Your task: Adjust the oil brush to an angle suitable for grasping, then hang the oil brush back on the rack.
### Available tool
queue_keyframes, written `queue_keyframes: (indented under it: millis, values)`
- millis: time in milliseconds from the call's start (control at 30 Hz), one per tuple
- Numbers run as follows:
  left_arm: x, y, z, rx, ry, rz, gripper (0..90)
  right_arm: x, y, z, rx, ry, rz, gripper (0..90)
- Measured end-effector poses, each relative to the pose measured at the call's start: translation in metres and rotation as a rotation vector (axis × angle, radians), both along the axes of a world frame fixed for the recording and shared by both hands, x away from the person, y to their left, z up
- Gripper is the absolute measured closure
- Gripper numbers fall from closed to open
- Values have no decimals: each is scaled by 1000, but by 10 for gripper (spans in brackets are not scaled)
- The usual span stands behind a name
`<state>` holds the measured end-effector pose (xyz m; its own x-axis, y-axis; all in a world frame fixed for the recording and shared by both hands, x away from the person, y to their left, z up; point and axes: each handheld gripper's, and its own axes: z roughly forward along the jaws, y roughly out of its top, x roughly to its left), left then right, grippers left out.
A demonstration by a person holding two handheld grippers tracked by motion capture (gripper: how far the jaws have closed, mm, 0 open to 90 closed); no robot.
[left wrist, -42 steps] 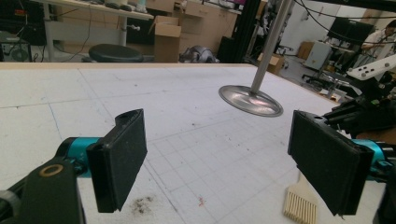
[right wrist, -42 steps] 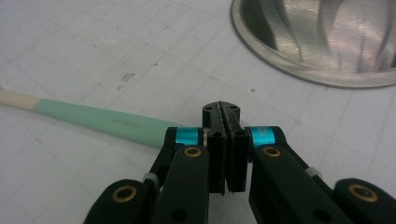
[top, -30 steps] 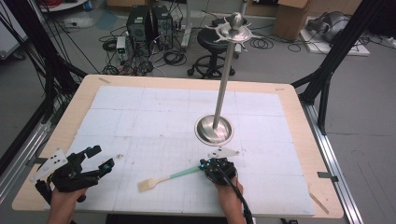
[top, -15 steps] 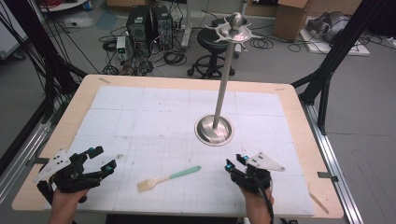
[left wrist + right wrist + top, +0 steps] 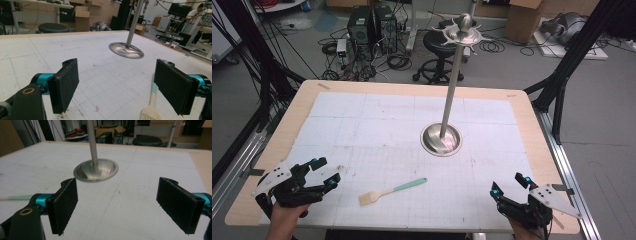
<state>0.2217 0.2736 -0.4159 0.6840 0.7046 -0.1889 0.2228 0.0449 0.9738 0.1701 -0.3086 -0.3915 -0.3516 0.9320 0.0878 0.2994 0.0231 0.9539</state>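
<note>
White gridded sheet covers the wooden counter (image 5: 532, 107); cables and stool (image 5: 439, 42) behind. A brush (image 5: 392, 191) lies between the left gripper (image 5: 323, 172), jaws wide and empty, and the right gripper (image 5: 508, 185), whose jaws have just been opening, empty.

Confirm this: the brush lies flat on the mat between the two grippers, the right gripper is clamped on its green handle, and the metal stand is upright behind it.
One thing is wrong. The right gripper is not clamped on the brush: its jaws have just been opening, stand wide with nothing between them, well off to the brush's right, as the high view shows. The brush does lie flat between the grippers, the stand upright behind it.
</note>
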Motion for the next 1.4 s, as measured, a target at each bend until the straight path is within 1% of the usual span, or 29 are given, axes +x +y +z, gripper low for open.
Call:
queue_keyframes:
  millis: [33,67,100,267,300,367,433,467,600,800,900,1000,1067,1100,1200,1233,1300,1333,1367,1400]
  values:
    - [0,0,0,7,1,-5,204,-3,-1,3,13,-26,2,162]
    - [0,0,0,7,2,-7,204,-3,-1,3,13,-26,2,162]
    - [0,0,-1,7,2,-7,205,-3,-2,3,13,-35,8,162]
    - [0,-2,0,13,2,-3,205,-2,0,2,5,-25,23,162]
    - [0,-2,0,12,2,-2,205,-2,0,2,-3,-24,27,163]
    - [1,-3,-1,27,5,-1,205,-3,-1,2,-6,-25,29,163]
    - [1,-4,-1,24,7,2,205,-3,-1,2,3,-20,25,163]
    - [1,-4,-2,29,11,-1,205,-3,-2,2,3,-26,25,163]
    - [2,-6,-2,37,14,-9,205,-3,-2,1,6,-18,21,163]
    - [1,-13,-2,77,14,-29,214,-2,2,0,-7,-9,35,166]
    - [1,-16,-1,84,17,-44,216,0,5,0,-14,1,50,167]
    - [1,-23,1,115,21,-48,222,1,7,0,-16,4,58,168]
    - [0,-30,3,111,19,-65,232,1,8,-1,-31,11,69,168]
    - [-1,-33,4,117,17,-76,239,1,10,-2,-36,21,78,168]
    - [0,-44,5,139,20,-121,248,1,11,-3,-33,22,84,169]
    - [1,-48,4,147,32,-145,262,3,12,-3,-29,30,84,170]
    - [3,-55,2,154,59,-182,265,4,13,-4,-32,33,90,170]
    - [4,-58,1,165,68,-198,318,6,16,-5,-43,41,100,170]
    - [6,-61,0,175,80,-214,318,6,16,-5,-43,41,100,170]
    - [7,-64,-1,185,95,-230,343,7,17,-6,-47,51,104,170]
